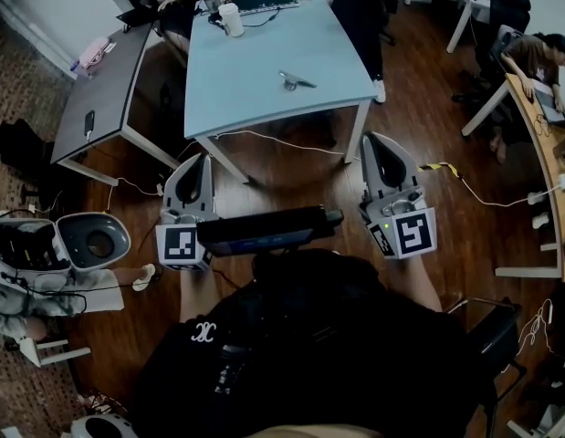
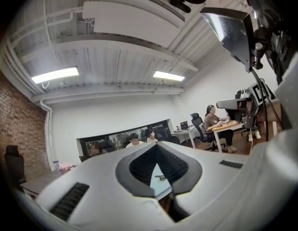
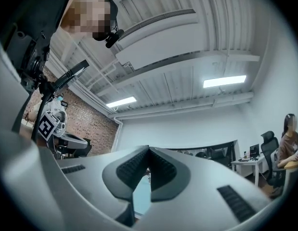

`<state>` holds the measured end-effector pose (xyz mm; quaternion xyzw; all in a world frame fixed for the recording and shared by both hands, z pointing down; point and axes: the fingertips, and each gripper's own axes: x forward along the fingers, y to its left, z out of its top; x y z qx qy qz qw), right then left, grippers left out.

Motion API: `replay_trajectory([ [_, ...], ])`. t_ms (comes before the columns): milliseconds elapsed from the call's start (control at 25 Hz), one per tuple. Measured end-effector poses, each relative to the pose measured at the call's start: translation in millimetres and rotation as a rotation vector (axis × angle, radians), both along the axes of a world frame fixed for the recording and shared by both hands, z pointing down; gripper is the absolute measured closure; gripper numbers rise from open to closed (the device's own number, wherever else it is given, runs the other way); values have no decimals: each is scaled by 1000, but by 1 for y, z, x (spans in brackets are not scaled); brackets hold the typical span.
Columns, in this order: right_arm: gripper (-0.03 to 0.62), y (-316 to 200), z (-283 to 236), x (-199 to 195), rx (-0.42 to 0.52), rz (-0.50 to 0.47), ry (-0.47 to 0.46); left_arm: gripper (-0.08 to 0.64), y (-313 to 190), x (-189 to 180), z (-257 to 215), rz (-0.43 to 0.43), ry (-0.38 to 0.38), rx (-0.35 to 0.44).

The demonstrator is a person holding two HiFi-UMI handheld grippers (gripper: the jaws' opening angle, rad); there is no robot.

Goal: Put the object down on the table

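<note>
the small metal object [image 1: 296,81] lies on the blue table [image 1: 255,108], well ahead, its long side across. left gripper [image 1: 198,161] and right gripper [image 1: 380,142] are both pressed together and empty; the right one seems slightly nearer.

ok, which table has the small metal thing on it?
The light blue table straight ahead. The metal thing lies towards its right side. The dark grey table to its left carries a phone instead.
</note>
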<state>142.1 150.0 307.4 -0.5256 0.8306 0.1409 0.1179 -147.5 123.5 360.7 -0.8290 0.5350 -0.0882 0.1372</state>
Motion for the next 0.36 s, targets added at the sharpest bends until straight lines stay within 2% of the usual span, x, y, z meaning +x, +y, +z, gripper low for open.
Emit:
replay_trajectory([
  [240, 617, 0, 1, 10, -1, -15, 8, 566, 6, 25, -14, -3, 47, -19],
  [360, 617, 9, 11, 21, 9, -24, 9, 566, 15, 33, -1, 5, 30, 5],
])
